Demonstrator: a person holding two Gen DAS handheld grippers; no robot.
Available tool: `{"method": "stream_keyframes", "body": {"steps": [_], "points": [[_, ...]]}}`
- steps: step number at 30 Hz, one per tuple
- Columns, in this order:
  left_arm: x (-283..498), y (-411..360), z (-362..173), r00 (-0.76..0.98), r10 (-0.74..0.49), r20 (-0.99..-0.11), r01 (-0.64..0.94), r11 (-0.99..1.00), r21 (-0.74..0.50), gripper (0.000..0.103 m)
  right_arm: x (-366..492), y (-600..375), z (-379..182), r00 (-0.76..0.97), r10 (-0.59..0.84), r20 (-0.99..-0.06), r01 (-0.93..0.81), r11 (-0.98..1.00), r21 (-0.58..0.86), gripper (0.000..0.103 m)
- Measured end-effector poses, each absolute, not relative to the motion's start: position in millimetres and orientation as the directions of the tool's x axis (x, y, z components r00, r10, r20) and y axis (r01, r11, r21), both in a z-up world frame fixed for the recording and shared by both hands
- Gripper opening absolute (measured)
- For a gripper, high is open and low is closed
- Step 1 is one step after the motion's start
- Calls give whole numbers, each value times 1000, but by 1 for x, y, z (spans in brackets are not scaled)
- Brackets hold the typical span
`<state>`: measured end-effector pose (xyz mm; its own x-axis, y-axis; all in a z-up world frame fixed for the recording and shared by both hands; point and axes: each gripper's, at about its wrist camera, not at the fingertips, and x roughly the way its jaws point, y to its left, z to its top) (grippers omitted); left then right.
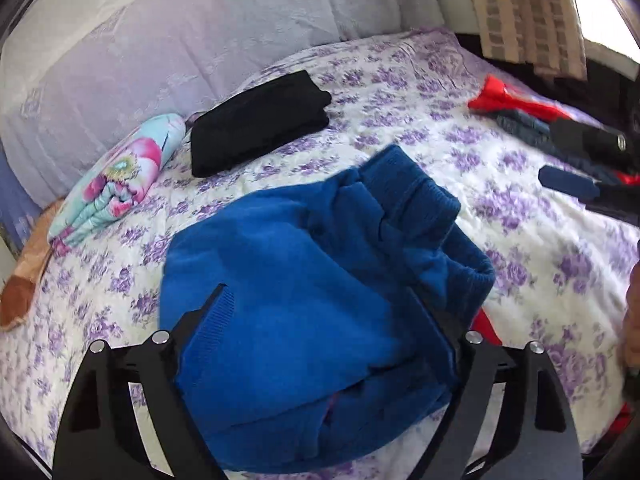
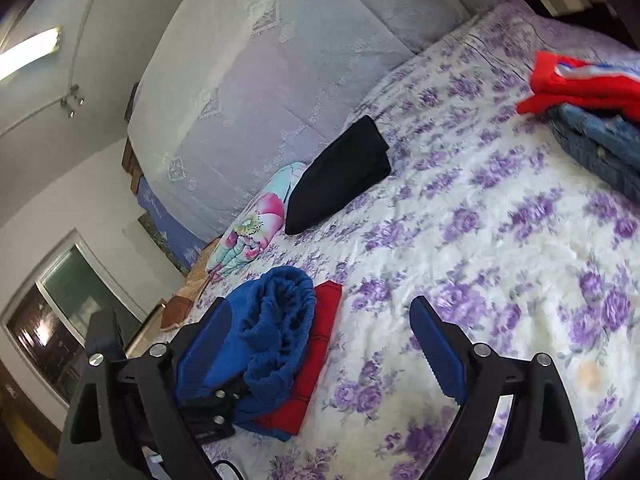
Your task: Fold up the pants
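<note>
Left wrist view: left gripper (image 1: pixel 320 300) spread wide around the folded blue pants (image 1: pixel 312 280); whether it grips them cannot be told.
Pants location: on the floral bedspread (image 1: pixel 520 240), nearer than the black folded garment (image 1: pixel 260 124).
Right wrist view: right gripper (image 2: pixel 320 324) spread wide, empty, right of the pants, which overlie a red garment (image 2: pixel 316 344).
Risk: bulky fleece may spring open when released; lifting could drag the red garment.

I've got open bed (image 2: pixel 460 216) btwn my right claw (image 2: pixel 320 344) and the far clothes pile (image 2: pixel 596 120); room to pass there. Left side's blocked: blue pants (image 1: pixel 312 280) bunched over red garment (image 2: pixel 316 344), filling my left claw (image 1: pixel 316 312). Black folded item (image 1: pixel 256 120) and floral bundle (image 1: pixel 116 180) sit near the headboard (image 1: pixel 160 40), w/ a gap in front.
</note>
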<state>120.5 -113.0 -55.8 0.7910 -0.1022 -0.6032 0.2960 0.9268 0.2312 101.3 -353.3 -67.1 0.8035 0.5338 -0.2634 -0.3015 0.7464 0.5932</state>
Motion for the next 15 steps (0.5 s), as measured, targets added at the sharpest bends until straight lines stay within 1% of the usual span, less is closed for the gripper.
{"method": "stream_keyframes", "body": {"steps": [2, 3, 5, 7, 8, 10, 11, 12, 13, 14, 15], "points": [[113, -92, -40, 827, -83, -556, 247, 942, 227, 85, 104, -331, -43, 807, 529, -261, -348, 784, 513, 91], [111, -83, -34, 841, -63, -538, 220, 948, 232, 89, 108, -318, -31, 806, 529, -266, -371, 802, 469, 91], [109, -61, -28, 853, -28, -521, 165, 962, 218, 90, 117, -292, -16, 806, 518, -287, -398, 833, 385, 91], [114, -43, -30, 839, -14, -545, 135, 974, 181, 90, 128, -266, -12, 791, 519, -325, -426, 848, 316, 91], [118, -38, -36, 825, -11, -564, 131, 976, 172, 90, 136, -257, -15, 783, 509, -359, -427, 858, 285, 91], [127, -33, -54, 797, -1, -604, 139, 974, 181, 90, 152, -253, -30, 800, 424, -425, -361, 905, 225, 91], [131, -33, -66, 787, 11, -617, 141, 970, 197, 93, 163, -259, -44, 807, 364, -465, -300, 931, 209, 91], [135, -30, -78, 780, 17, -626, 138, 970, 199, 97, 175, -269, -61, 796, 321, -513, -244, 946, 215, 91], [139, -25, -87, 771, 1, -637, 140, 975, 170, 99, 188, -283, -80, 770, 317, -554, -204, 945, 257, 91], [143, -18, -92, 755, -46, -654, 155, 982, 110, 99, 200, -300, -97, 733, 336, -591, -153, 928, 339, 91], [148, -9, -92, 730, -105, -675, 172, 985, 32, 99, 207, -316, -106, 702, 408, -584, -142, 884, 446, 92]]}}
